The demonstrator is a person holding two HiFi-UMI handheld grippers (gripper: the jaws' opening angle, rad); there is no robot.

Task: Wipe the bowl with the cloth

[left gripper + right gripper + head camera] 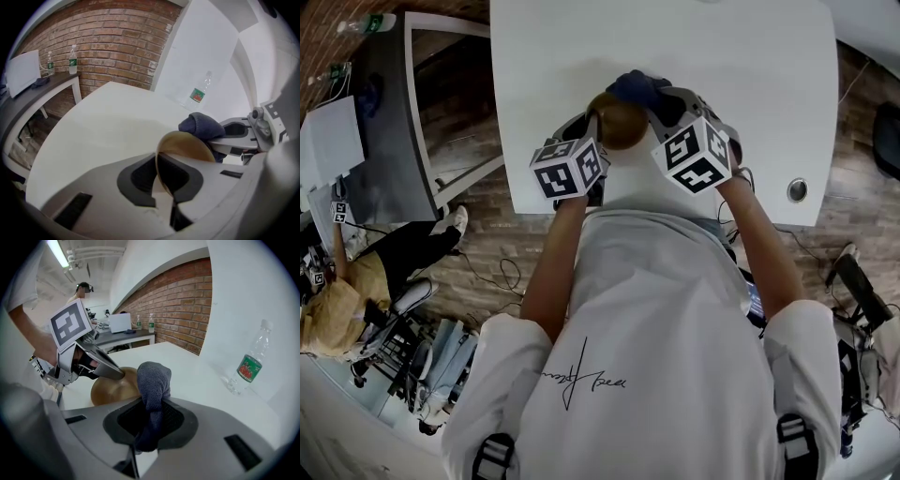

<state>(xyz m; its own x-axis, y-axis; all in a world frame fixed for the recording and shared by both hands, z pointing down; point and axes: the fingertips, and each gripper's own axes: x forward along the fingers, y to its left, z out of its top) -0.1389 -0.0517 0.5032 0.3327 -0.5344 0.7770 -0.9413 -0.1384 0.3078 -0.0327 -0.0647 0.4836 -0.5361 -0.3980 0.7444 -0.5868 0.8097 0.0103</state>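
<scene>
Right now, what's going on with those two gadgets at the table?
A person at a white table holds a gripper in each hand. The left gripper is clamped on the rim of a tilted brown bowl. The right gripper pinches a dark blue cloth, whose bunched end is right by the bowl's edge. A bottle stands farther back.

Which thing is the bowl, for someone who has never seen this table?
Start at the white table; at its near edge, before the person, two tools meet. The bowl is pinched by its rim in the left tool, tipped on edge, next to the dark blue cloth in the right tool. It is the only round, brown, hard thing there; the cloth is soft, the bottle clear.
</scene>
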